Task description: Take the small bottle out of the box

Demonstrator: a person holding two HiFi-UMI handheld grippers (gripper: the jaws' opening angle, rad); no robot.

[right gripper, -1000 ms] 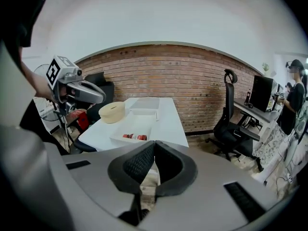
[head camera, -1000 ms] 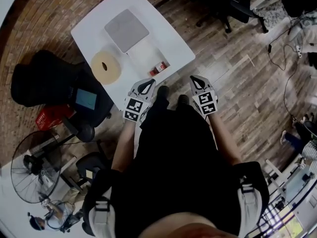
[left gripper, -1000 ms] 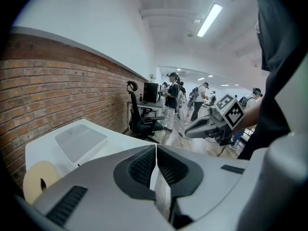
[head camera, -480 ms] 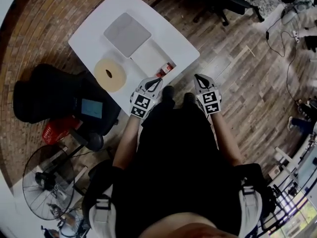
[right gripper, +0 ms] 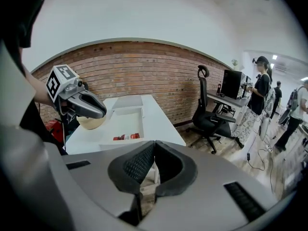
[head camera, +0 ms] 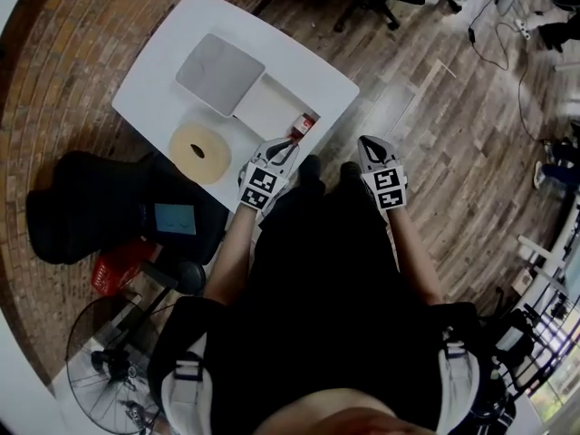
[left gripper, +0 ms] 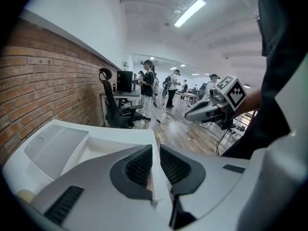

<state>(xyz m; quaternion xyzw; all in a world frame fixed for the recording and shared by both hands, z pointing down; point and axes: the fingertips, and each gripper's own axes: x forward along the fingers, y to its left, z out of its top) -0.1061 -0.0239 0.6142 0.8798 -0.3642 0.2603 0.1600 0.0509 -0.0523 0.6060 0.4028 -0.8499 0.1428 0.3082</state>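
A tape roll (head camera: 199,152) sits at the left of the desk (head camera: 159,80), then a grey lid (head camera: 220,73) and the open box (head camera: 263,107). The small bottle (head camera: 301,127) lies in the box's corner nearest the person, just ahead of the left tongs (head camera: 288,145). Their jaws have just been opening and stand narrowly apart, nothing between them. The right tongs (head camera: 367,143) hang beyond the desk, pressed together and empty. That slim gap may be too narrow: the tips could shove the bottle or snag the rim and drag the box.
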